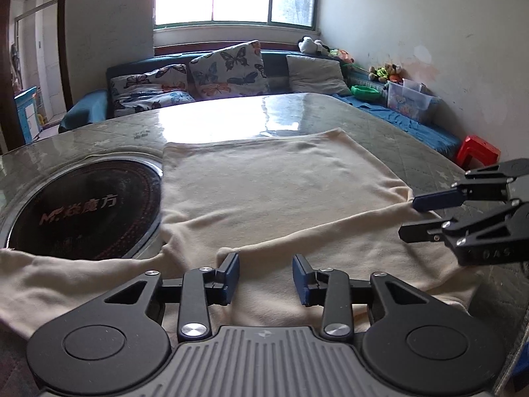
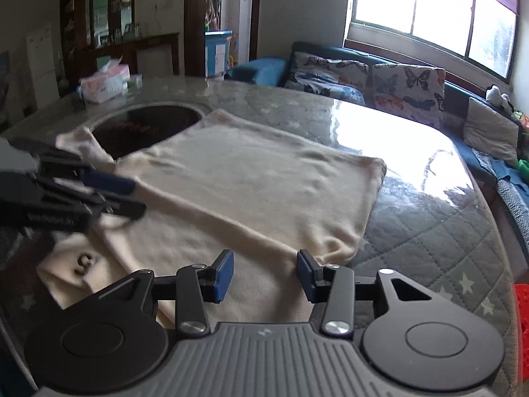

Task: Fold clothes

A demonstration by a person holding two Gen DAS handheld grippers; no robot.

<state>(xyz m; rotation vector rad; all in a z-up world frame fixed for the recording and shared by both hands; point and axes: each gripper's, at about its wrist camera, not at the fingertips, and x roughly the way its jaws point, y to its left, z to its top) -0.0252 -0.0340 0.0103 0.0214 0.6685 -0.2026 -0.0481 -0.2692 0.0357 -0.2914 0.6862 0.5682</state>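
Observation:
A cream garment lies spread flat on the table, its body reaching away from me and a sleeve trailing to the near left; it also shows in the right wrist view. My left gripper is open and empty just above the near part of the garment; in the right wrist view it hovers at the garment's left side. My right gripper is open and empty over the garment's near right corner; in the left wrist view it sits at the right edge of the cloth.
A round black induction hob is set into the glossy table, partly under the garment's left edge. A tissue box stands at the table's far side. A sofa with butterfly cushions runs behind. A red stool stands right.

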